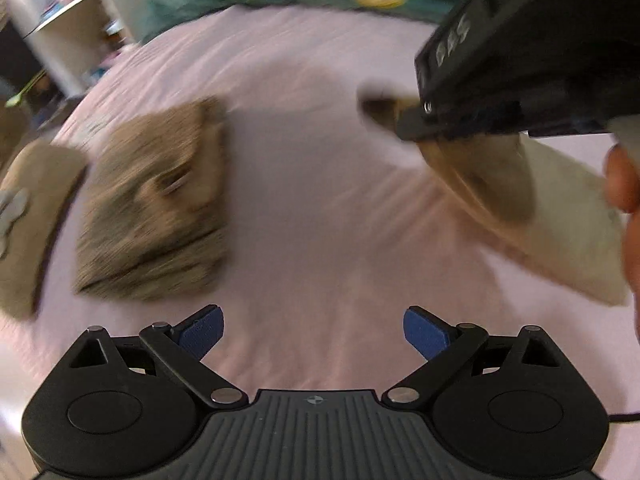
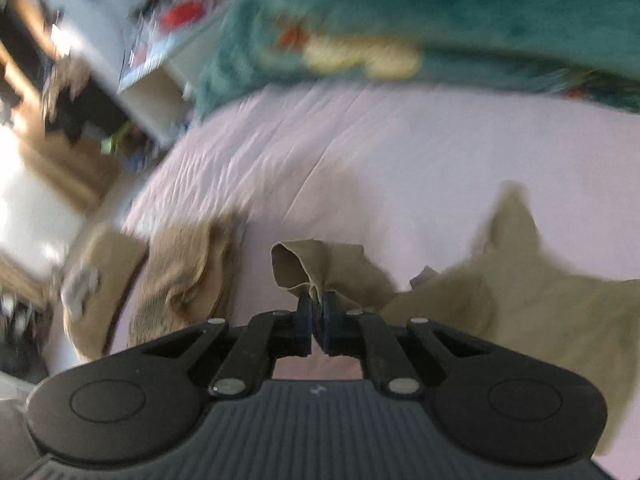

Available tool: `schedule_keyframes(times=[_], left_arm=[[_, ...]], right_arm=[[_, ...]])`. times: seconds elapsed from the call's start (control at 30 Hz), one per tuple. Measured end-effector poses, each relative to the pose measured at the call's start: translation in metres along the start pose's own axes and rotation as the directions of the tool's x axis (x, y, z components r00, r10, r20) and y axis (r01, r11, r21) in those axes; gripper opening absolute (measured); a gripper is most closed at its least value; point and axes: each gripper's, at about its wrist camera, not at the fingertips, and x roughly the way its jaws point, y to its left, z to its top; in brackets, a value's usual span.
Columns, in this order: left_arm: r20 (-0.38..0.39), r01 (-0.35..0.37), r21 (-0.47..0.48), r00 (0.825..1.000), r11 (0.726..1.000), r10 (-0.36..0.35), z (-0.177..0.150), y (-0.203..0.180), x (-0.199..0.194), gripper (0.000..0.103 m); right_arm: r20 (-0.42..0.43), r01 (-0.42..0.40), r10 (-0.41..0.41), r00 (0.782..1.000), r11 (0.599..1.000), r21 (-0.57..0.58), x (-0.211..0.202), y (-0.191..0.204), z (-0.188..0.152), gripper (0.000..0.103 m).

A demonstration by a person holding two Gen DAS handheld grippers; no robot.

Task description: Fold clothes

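**Cloth gripped over bed**

Left wrist: left gripper (image 1: 314, 330) spread wide, empty, above pink sheet (image 1: 304, 208); folded pile (image 1: 156, 208) at left.

Right wrist: right gripper (image 2: 316, 312) clamped on beige cloth (image 2: 532, 304), which trails rightward across the sheet.

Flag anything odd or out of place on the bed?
Nothing damaged or spilled. Two folded brown garments lie neatly at the left of the pink sheet. The only untidy item is the beige garment, rumpled, one edge pinched in the right gripper. The left gripper is open and empty. Both views are motion-blurred.
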Motion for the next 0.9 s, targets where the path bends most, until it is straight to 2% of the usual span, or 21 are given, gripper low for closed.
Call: schedule_keyframes(times=[0.1, 0.17, 0.2, 0.27, 0.37, 0.47, 0.57, 0.6, 0.63, 0.7, 0.77, 0.83, 0.9], left_arm=[[-0.036, -0.029, -0.034, 0.999, 0.999, 0.028, -0.007, 0.026, 0.008, 0.097], [-0.047, -0.013, -0.045, 0.999, 0.999, 0.011, -0.007, 0.028, 0.011, 0.097], [-0.053, -0.005, -0.051, 0.999, 0.999, 0.002, -0.006, 0.028, 0.013, 0.097], [-0.043, 0.030, -0.043, 0.999, 0.999, -0.032, 0.001, 0.018, 0.013, 0.097], [-0.008, 0.122, 0.011, 0.993, 0.993, -0.122, 0.027, -0.018, 0.016, 0.097], [0.021, 0.172, 0.092, 0.985, 0.981, -0.174, 0.055, -0.063, 0.023, 0.097], [0.045, 0.203, 0.179, 0.976, 0.963, -0.215, 0.087, -0.107, 0.034, 0.097], [0.052, 0.213, 0.208, 0.972, 0.955, -0.228, 0.097, -0.121, 0.038, 0.097], [0.059, 0.222, 0.237, 0.968, 0.946, -0.242, 0.107, -0.136, 0.042, 0.098], [0.072, 0.239, 0.294, 0.960, 0.925, -0.271, 0.128, -0.165, 0.049, 0.098], [0.046, 0.261, 0.243, 0.959, 0.934, -0.280, 0.143, -0.168, 0.062, 0.098], [0.009, 0.264, 0.192, 0.962, 0.945, -0.271, 0.151, -0.165, 0.076, 0.097], [-0.014, 0.259, 0.179, 0.965, 0.949, -0.261, 0.155, -0.168, 0.086, 0.097]], right_arm=[[-0.052, 0.027, -0.028, 0.998, 0.999, -0.032, 0.022, 0.024, -0.003, 0.011], [-0.031, 0.039, -0.040, 0.999, 0.998, -0.041, 0.010, 0.022, -0.006, 0.027], [-0.020, 0.045, -0.046, 0.999, 0.998, -0.045, 0.004, 0.021, -0.007, 0.032], [0.005, 0.075, -0.075, 0.997, 0.997, -0.036, -0.011, 0.003, -0.008, 0.045], [0.052, 0.149, -0.150, 0.987, 0.989, 0.022, -0.040, -0.049, -0.010, 0.054], [0.077, 0.270, -0.274, 0.959, 0.961, 0.057, -0.060, -0.108, -0.016, 0.062], [0.097, 0.402, -0.405, 0.909, 0.914, 0.058, -0.073, -0.163, -0.026, 0.072], [0.089, 0.421, -0.425, 0.901, 0.905, 0.067, -0.075, -0.180, -0.030, 0.072], [0.081, 0.426, -0.431, 0.898, 0.901, 0.080, -0.077, -0.197, -0.033, 0.072], [0.072, 0.402, -0.410, 0.909, 0.910, 0.102, -0.078, -0.224, -0.036, 0.072], [0.064, 0.381, -0.389, 0.919, 0.918, 0.111, -0.078, -0.246, -0.038, 0.072], [0.054, 0.367, -0.373, 0.926, 0.926, 0.087, -0.071, -0.254, -0.039, 0.072], [0.036, 0.341, -0.344, 0.938, 0.937, 0.069, -0.060, -0.257, -0.040, 0.072]])
